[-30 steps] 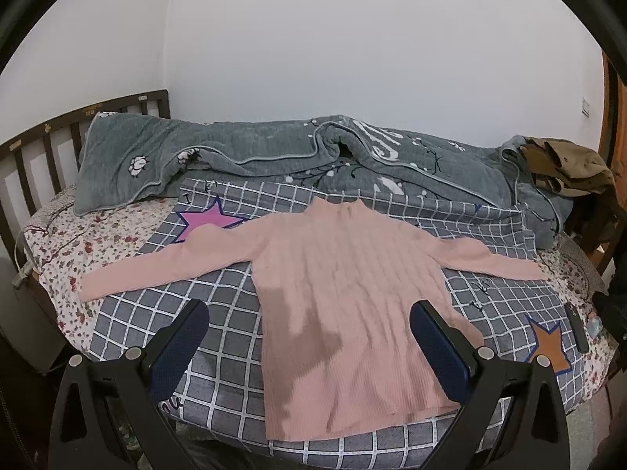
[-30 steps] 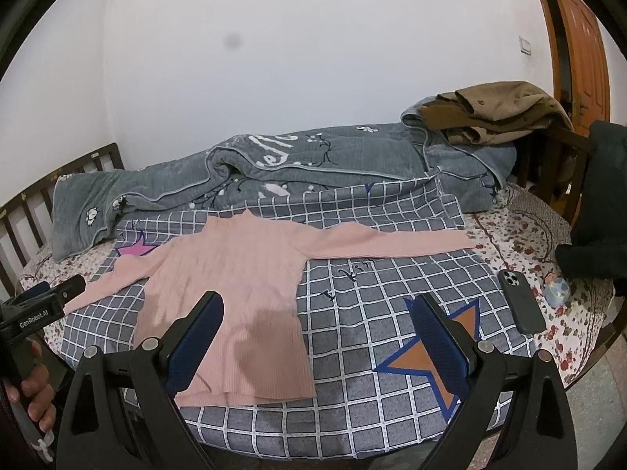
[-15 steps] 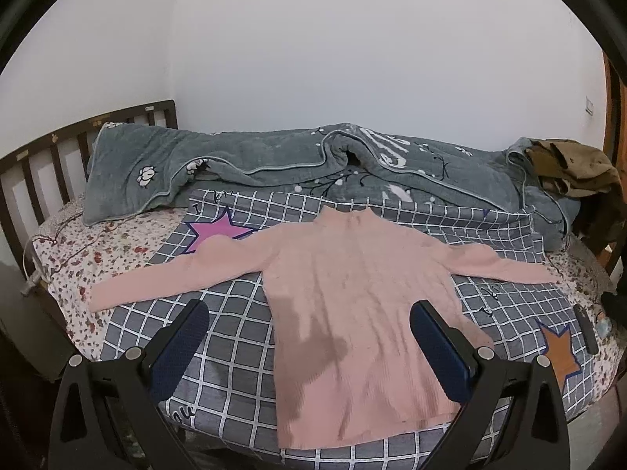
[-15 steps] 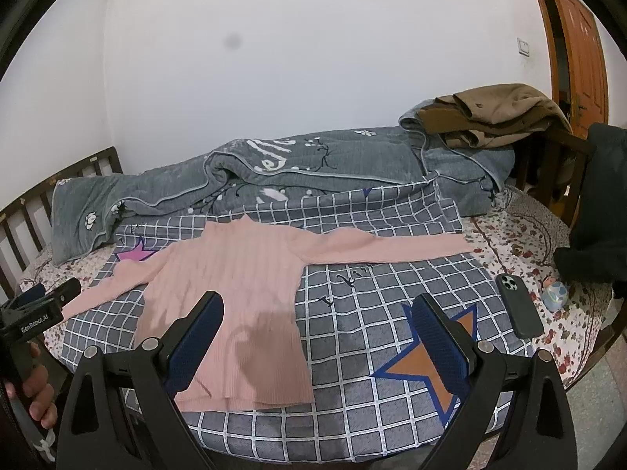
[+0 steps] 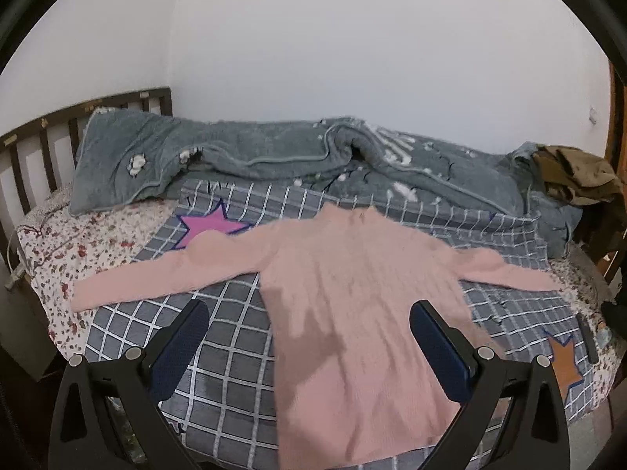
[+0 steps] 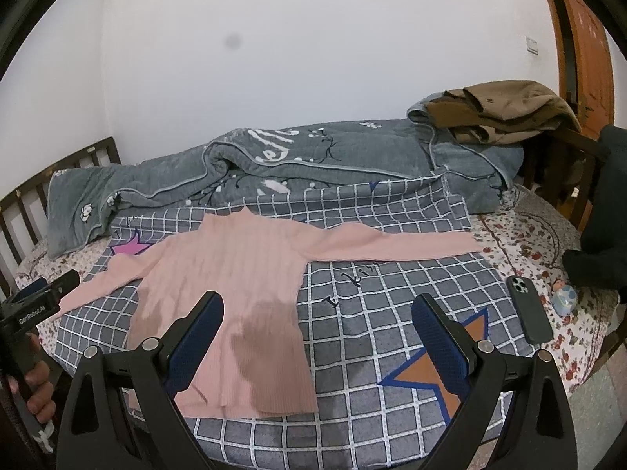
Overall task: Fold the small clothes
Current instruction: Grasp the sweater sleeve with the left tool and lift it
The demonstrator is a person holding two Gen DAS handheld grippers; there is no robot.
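At far left of my right-wrist view, my left gripper (image 6: 58, 288) shows a "GenRobot.AI" label, its fingers spread wide and holding nothing. Flat on the checked cover (image 6: 392, 305) lies the pink sweater (image 6: 243, 274), both sleeves stretched out, hem near the bed's front edge. Behind it, the grey quilt (image 6: 313, 156) carries white lettering I can't fully read. My right gripper (image 6: 317, 337) hangs wide apart and empty above the cover. Further right, a dark phone (image 6: 529, 309) lies on the floral sheet (image 6: 521, 235), near the bed's edge.
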